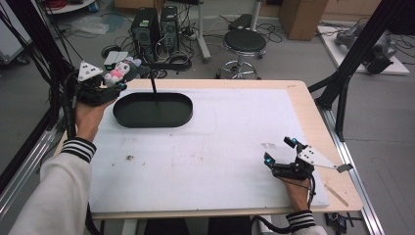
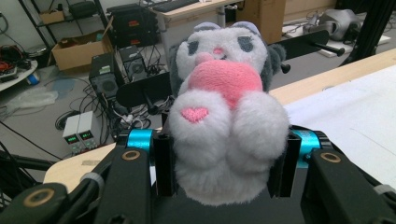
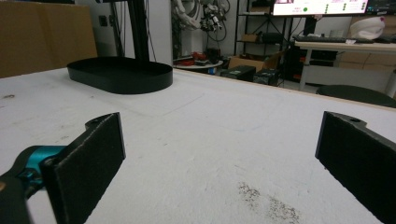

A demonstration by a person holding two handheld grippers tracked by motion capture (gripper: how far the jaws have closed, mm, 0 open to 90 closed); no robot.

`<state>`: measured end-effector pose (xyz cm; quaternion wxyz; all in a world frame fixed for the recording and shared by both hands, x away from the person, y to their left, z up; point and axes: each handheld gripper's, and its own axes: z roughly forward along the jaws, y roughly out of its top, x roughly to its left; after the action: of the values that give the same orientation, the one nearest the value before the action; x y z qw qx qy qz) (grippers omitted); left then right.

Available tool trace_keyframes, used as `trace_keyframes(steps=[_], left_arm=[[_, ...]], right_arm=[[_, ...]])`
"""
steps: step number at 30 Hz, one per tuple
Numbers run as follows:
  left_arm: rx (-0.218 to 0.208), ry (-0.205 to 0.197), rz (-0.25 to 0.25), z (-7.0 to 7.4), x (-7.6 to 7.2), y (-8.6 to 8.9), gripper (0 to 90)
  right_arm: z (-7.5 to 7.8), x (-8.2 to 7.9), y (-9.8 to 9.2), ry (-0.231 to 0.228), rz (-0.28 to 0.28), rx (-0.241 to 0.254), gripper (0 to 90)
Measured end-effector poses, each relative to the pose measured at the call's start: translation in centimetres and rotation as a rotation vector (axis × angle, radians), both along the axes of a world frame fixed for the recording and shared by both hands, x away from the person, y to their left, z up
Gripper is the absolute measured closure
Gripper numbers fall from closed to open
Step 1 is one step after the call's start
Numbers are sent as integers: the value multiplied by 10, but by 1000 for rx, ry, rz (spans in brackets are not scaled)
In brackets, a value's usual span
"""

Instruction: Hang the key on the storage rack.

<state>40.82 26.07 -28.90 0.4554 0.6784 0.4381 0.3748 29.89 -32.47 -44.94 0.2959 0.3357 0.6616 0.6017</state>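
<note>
**Toy held just left of the tray**

The left claw (image 1: 108,84) grips a plush toy (image 1: 119,72) at upper left of the high view, just beside the black tray's (image 1: 152,110) left end. The right claw (image 1: 280,152) rests open at lower right, well apart from both.

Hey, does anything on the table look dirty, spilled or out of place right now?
Only dark smudges on the white mat: one speck near the left sleeve, more ahead of the right tool. The black tray sits flat and looks empty. The plush toy is clamped in the left tool.
</note>
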Motion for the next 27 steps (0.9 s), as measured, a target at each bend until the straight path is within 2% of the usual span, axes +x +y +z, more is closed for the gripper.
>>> trace_keyframes(steps=[10, 20, 27], left_arm=[[-16, -7, 5, -2, 5, -4, 551], [-14, -14, 22, 5, 15, -9, 551], [-4, 14, 52, 1, 19, -6, 550]], right_arm=[[-1, -1, 1, -10, 0, -11, 4], [-1, -2, 0, -19, -3, -1, 4], [-1, -2, 0, -15, -3, 3, 4]])
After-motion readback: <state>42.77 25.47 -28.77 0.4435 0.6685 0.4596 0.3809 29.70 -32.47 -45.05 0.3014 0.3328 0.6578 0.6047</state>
